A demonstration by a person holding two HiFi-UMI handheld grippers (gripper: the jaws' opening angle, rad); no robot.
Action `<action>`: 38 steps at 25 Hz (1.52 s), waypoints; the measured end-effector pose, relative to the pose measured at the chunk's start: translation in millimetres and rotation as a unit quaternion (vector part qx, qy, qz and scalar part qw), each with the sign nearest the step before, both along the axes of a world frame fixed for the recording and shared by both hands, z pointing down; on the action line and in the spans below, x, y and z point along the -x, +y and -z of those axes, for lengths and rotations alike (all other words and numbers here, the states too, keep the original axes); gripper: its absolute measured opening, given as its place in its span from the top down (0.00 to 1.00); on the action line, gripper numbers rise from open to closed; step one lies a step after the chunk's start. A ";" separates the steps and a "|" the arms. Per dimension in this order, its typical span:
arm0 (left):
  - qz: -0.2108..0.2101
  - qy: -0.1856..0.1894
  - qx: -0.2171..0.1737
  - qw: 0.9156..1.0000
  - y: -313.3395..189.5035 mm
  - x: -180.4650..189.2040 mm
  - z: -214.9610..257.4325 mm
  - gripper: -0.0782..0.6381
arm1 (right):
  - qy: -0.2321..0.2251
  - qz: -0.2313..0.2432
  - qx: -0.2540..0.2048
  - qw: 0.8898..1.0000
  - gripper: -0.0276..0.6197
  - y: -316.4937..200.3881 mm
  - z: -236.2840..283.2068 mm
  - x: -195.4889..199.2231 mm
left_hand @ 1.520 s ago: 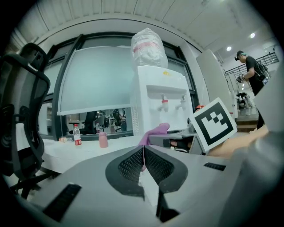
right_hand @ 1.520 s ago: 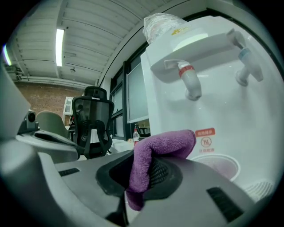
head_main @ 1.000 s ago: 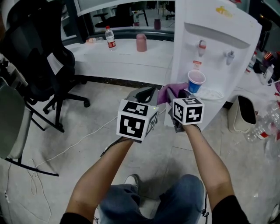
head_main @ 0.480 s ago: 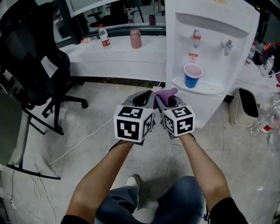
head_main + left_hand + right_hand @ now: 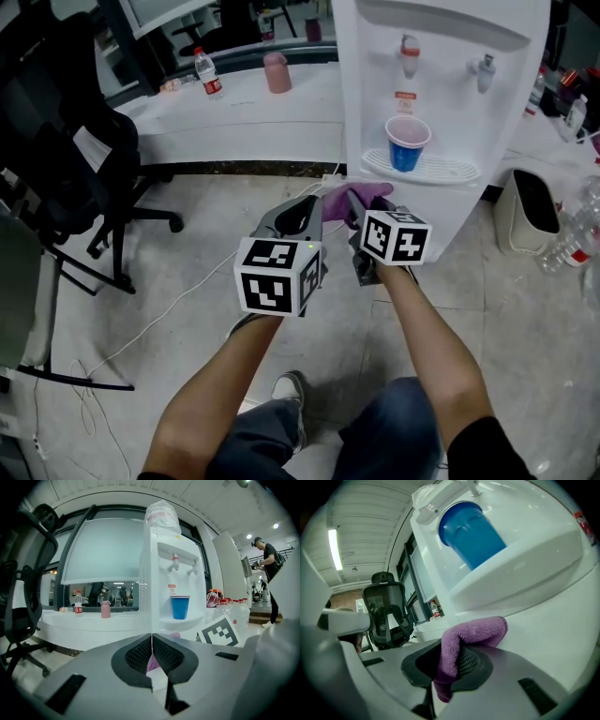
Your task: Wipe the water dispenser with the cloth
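Cloth (image 5: 367,195) pinched in right gripper (image 5: 359,214) jaws near blue cup (image 5: 406,143); left gripper (image 5: 314,204) jaws pressed together.

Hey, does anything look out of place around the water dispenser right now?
A blue cup stands on the drip tray of the water dispenser, under the red tap, in the way of wiping there. A white cable trails loose across the floor toward the dispenser. Nothing looks spilled or damaged.
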State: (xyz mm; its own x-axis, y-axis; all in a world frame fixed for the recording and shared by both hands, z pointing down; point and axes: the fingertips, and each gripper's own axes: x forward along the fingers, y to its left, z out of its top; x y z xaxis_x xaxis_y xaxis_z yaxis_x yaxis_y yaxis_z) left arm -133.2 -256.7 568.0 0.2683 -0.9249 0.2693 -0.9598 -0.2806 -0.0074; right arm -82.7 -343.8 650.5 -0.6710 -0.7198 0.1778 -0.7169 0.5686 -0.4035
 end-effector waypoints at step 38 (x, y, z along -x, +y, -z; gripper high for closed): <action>-0.062 0.001 0.049 0.997 -15.7 -78.1 -74.1 0.85 | 0.045 -0.135 -0.028 0.989 0.89 19.2 10.1 -235.6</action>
State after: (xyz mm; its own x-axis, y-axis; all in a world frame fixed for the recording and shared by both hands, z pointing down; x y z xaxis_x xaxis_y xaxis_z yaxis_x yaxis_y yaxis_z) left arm -55.1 -272.4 642.1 0.3794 -0.8539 0.3563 -0.9177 -0.3965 0.0271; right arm 152.9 -324.6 640.4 -0.4353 -0.8814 0.1836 -0.8777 0.3701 -0.3043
